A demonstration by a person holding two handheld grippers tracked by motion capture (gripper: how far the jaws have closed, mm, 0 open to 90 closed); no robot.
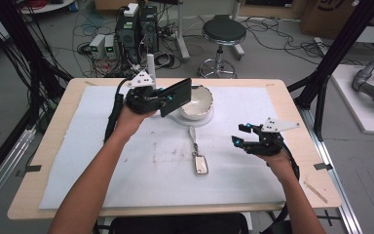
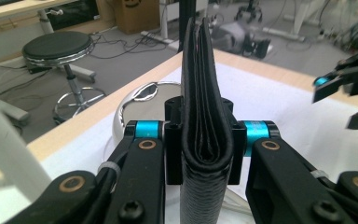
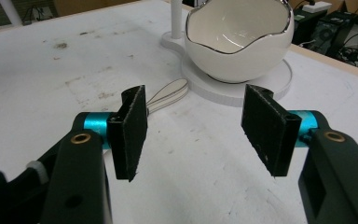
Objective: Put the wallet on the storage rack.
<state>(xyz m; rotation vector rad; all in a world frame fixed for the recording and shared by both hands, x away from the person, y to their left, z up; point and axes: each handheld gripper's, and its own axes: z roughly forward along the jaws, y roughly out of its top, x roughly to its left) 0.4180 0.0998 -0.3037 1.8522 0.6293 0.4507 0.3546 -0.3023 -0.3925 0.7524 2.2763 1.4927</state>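
Left tongs [image 2: 205,140] clamp folded black wallet [image 2: 204,107]; right tongs [image 3: 205,135] spread wide, empty.

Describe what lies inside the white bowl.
The white bowl shows bare cream inner wall; its bottom is hidden by the rim. In the high view, the wallet covers part of it.

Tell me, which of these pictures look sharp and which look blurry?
High view: evenly lit, slightly soft. Left gripper view: the black wallet is sharp up close, its top and the stool behind softer. Right gripper view: the white bowl is crisp, its rim glinting.
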